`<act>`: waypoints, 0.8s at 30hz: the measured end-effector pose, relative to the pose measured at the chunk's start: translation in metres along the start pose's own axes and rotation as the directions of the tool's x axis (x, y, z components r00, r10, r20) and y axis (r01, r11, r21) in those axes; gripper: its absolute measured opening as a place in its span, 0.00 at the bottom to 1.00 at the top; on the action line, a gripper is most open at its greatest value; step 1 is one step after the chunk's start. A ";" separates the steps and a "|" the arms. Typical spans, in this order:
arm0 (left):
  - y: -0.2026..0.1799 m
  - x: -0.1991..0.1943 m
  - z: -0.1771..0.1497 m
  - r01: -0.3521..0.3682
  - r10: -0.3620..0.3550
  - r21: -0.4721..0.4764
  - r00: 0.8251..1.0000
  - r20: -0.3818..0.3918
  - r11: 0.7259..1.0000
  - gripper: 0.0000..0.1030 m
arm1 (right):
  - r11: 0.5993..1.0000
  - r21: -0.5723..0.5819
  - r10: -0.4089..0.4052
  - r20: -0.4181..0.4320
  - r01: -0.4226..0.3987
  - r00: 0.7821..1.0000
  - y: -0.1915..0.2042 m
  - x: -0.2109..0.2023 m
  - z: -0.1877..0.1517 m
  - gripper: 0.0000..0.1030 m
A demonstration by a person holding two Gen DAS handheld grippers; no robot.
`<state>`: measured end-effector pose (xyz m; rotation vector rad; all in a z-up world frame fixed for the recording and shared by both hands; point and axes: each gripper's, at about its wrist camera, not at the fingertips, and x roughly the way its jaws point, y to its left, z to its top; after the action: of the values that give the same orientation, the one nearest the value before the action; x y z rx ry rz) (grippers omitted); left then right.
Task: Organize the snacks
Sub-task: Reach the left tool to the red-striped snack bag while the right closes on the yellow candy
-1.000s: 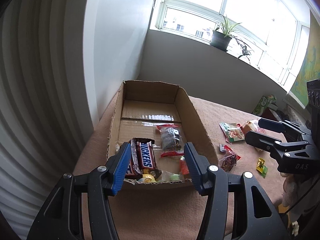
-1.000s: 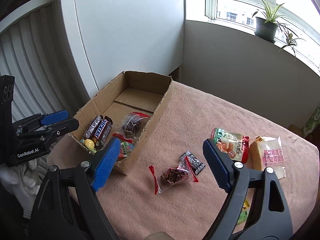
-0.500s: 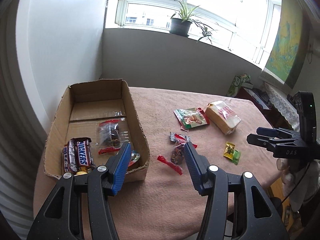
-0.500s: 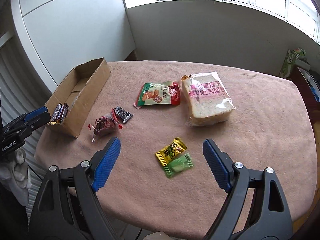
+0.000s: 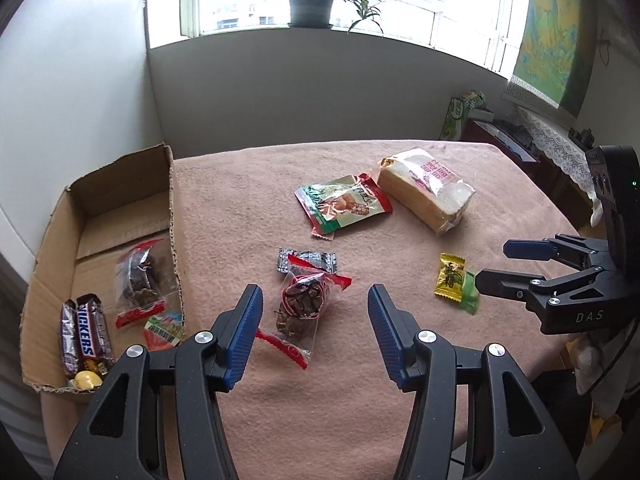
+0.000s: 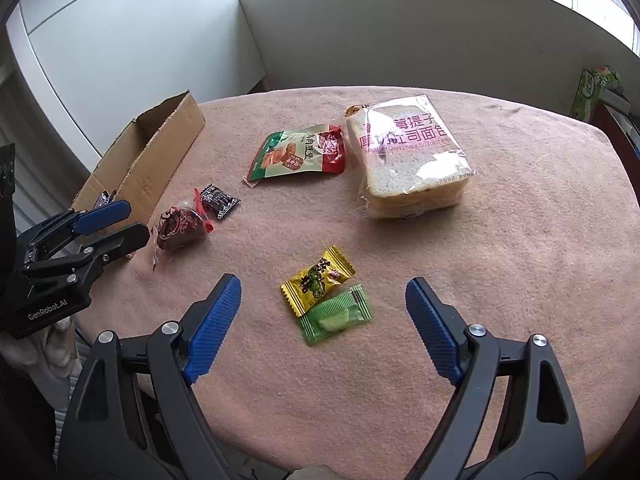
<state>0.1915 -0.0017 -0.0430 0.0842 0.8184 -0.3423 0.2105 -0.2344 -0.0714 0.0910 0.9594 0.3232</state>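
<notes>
My left gripper [image 5: 316, 334] is open and empty, just above a clear red-ended packet of dark snacks [image 5: 301, 307]. A small black packet [image 5: 307, 261] lies behind it. My right gripper [image 6: 323, 326] is open and empty, around a yellow candy [image 6: 318, 280] and a green candy [image 6: 336, 317] without touching them. A cardboard box [image 5: 56, 240] at the left holds Snickers bars [image 5: 86, 340], a dark snack packet [image 5: 138, 280] and small sweets. A green-red snack bag [image 6: 300, 154] and a bread pack [image 6: 408, 156] lie farther back.
The table wears a pink cloth [image 6: 500, 240] with a rounded edge near me. A white cabinet [image 6: 120, 40] stands behind the box. A green carton [image 5: 460, 114] and a dark side table [image 5: 504, 136] stand at the far right.
Both grippers swung right, away from the box. The left now sits over the red-ended packet; the right came down closer over the yellow and green candies.
</notes>
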 end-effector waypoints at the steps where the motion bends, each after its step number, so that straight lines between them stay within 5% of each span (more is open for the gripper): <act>1: -0.001 0.005 0.000 -0.004 0.005 0.006 1.000 -0.013 1.000 0.52 | 1.000 0.012 0.006 -0.009 -0.006 1.000 -0.002 0.002 0.002 0.84; 7: -0.006 0.026 0.001 -0.029 0.031 0.037 0.998 -0.062 0.999 0.53 | 0.998 0.057 0.038 -0.059 -0.035 0.998 -0.008 0.016 0.009 0.83; 24: -0.007 0.042 0.000 -0.052 0.059 0.077 0.995 -0.085 0.996 0.56 | 1.000 0.004 0.022 -0.153 -0.022 0.988 0.019 0.047 0.013 0.56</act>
<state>0.2155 -0.0199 -0.0729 0.1924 0.8876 -0.3185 0.2417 -0.2013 -0.0970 0.0797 1.1112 0.3535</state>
